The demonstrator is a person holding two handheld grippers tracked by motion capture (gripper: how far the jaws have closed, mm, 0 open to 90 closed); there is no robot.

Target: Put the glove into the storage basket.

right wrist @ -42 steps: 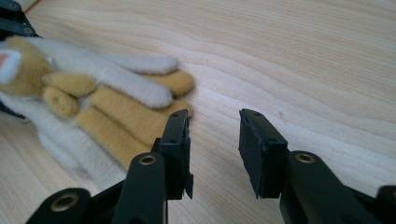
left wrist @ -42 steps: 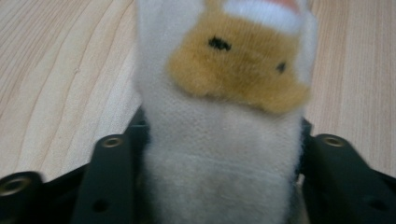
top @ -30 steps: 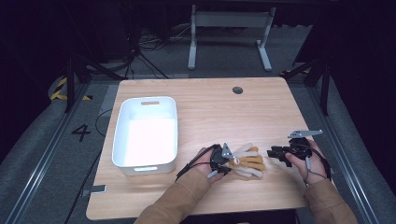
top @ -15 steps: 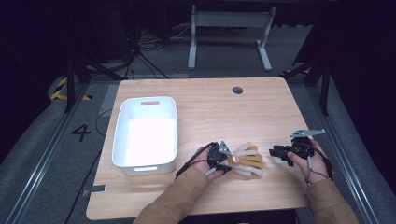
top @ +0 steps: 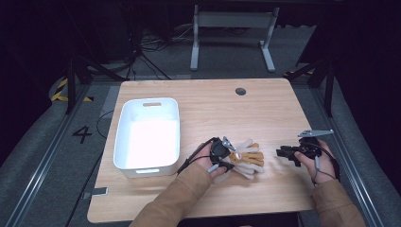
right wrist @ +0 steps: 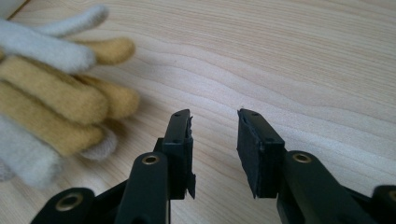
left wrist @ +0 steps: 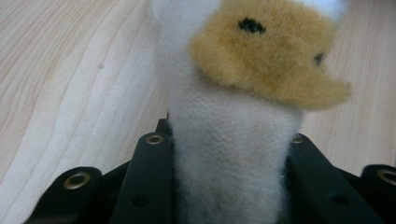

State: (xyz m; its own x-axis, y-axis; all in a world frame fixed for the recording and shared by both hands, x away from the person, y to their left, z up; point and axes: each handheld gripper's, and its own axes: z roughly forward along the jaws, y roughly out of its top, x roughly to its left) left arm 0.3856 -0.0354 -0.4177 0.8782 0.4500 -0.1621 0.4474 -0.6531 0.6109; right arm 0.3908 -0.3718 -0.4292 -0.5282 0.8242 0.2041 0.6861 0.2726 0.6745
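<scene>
My left gripper (top: 226, 150) is clamped on the gloves (top: 247, 158); in the left gripper view its two black jaws squeeze a white fleece band (left wrist: 229, 154), with a tan patch (left wrist: 268, 60) just above. My right gripper (top: 283, 153) holds nothing: in the right gripper view its jaws stand part-way apart over bare wood, with a clear gap between the pads (right wrist: 252, 149). From there the gloves' tan and white fingers (right wrist: 56, 98) lie at about ten o'clock, near the jaws but not touching.

In the high view the gloves sit low on the table (top: 213, 109), at about five o'clock from its middle. The left gripper is on their nine o'clock side, the right one at their three o'clock, a little apart. Whether the gloves rest on the wood or hang just clear of it, I cannot tell.

A white bin (top: 147, 135) stands at nine o'clock from the left gripper, close to the table's left edge, long side running front to back. A dark round grommet (top: 240, 91) sits near the far edge.

The top is pale wood with a plain grain. Around it the room is dim: grey floor, a "4" marking (top: 82, 134) and black-yellow tape (top: 61, 91) at the left, a grey metal stand (top: 231, 33) at twelve o'clock, and loose cables (top: 146, 52) beside it.
</scene>
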